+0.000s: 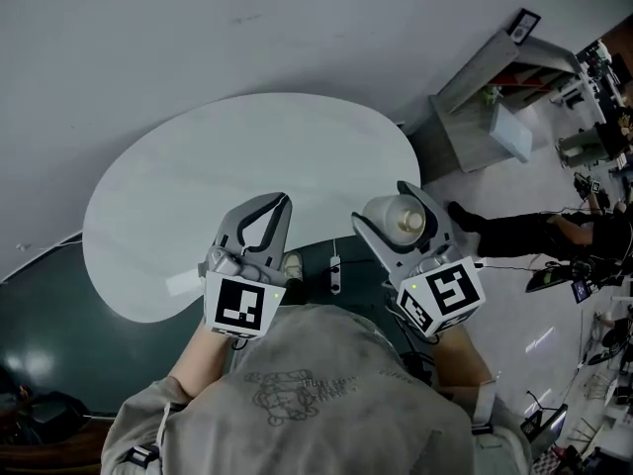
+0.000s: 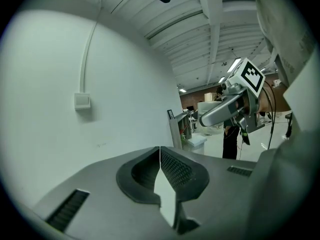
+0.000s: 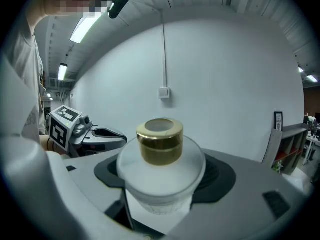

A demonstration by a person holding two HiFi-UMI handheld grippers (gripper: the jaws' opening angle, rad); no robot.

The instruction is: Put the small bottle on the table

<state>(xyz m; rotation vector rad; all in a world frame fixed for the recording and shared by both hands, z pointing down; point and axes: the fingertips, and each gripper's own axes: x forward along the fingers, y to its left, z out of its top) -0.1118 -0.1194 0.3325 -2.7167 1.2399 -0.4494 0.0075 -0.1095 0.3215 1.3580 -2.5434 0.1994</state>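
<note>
A frosted white small bottle with a gold cap is shown; black-and-white square markers are borne by the grey left gripper and right gripper.

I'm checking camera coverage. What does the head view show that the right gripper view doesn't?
Only the head view shows the white table and the dark floor beside it. Only the right gripper view shows the wall box and a ceiling light. Both show the small bottle clamped in the right tool, and the left tool with its jaws together.
</note>
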